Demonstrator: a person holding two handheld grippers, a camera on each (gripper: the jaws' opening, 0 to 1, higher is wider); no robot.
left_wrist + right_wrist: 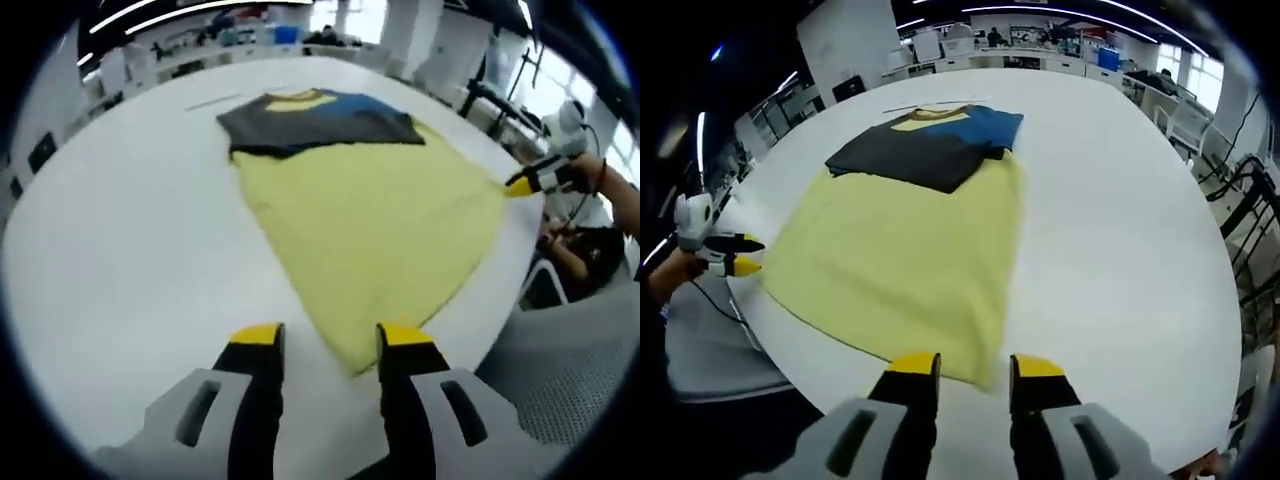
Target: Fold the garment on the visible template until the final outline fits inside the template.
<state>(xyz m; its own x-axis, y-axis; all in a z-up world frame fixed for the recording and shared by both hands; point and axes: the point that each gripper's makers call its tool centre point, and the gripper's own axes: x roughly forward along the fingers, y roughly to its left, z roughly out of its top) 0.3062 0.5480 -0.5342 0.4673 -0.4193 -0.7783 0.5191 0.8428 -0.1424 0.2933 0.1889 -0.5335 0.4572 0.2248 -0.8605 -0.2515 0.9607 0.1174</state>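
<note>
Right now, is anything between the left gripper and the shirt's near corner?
Nothing visible. The left gripper is open with the shirt corner lying right between its tips on bare table.

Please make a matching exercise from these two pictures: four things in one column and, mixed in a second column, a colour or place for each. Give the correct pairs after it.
Things
1. Lower body of the shirt
2. Sleeve part of the shirt
3. Table
4. Left tool

Colour or place
A. white, under the garment
B. open, at the near hem corner of the shirt
C. pale yellow
D. dark grey and blue, folded over at the far end

Pairs: 1-C, 2-D, 3-A, 4-B

The right tool is also open at the hem.
</note>
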